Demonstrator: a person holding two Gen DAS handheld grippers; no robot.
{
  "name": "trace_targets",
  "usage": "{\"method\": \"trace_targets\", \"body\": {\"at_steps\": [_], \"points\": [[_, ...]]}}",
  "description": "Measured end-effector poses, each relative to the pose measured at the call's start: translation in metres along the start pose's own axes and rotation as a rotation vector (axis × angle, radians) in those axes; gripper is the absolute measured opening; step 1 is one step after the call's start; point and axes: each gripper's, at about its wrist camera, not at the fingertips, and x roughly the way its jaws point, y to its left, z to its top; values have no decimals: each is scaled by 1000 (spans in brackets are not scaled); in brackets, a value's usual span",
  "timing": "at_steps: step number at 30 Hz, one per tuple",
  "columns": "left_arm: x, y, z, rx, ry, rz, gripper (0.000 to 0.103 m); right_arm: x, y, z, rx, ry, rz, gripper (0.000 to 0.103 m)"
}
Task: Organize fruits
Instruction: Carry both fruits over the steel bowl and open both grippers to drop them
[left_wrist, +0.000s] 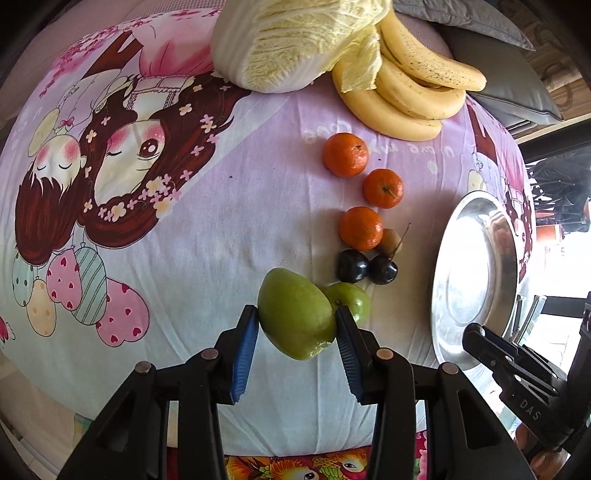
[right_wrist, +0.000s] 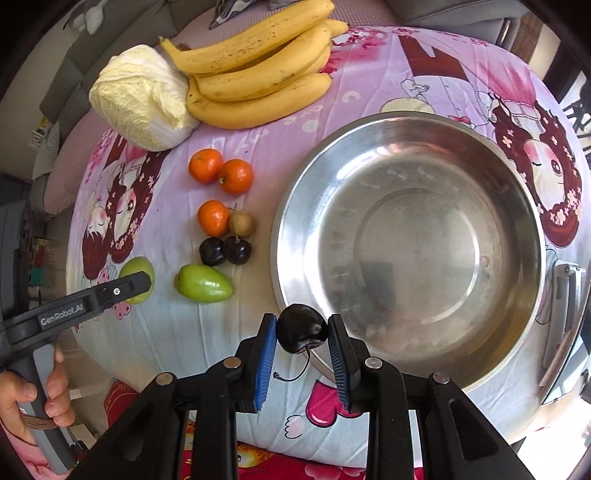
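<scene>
While each gripper carries a fruit above the table, we see two risks. Our left gripper (left_wrist: 297, 325) clamps the large smooth green fruit (left_wrist: 295, 317) only at its sides, so the rounded skin could slide out of the blue pads. Our right gripper (right_wrist: 302, 334), nearly closed, pinches a small dark cherry-like fruit (right_wrist: 301, 328) just short of the empty round steel basin (right_wrist: 295, 206); let go too early, it would land on the cloth and roll. The table wears a soft pink-and-white cartoon-print sheet (left_wrist: 221, 229), its edges falling away. On it lie three orange tangerines (right_wrist: 221, 176), yellow bananas (right_wrist: 258, 74) and a pale cabbage (right_wrist: 140, 99), with grey cushions (left_wrist: 517, 74) behind.
</scene>
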Motion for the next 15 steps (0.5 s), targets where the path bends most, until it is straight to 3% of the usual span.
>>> {"method": "trace_targets", "body": {"at_steps": [7, 15], "points": [[-4, -64, 17, 115, -23, -11, 44, 15, -42, 1, 97, 2, -71, 30], [-13, -121, -6, 243, -15, -53, 44, 19, -80, -7, 137, 25, -116, 30]]}}
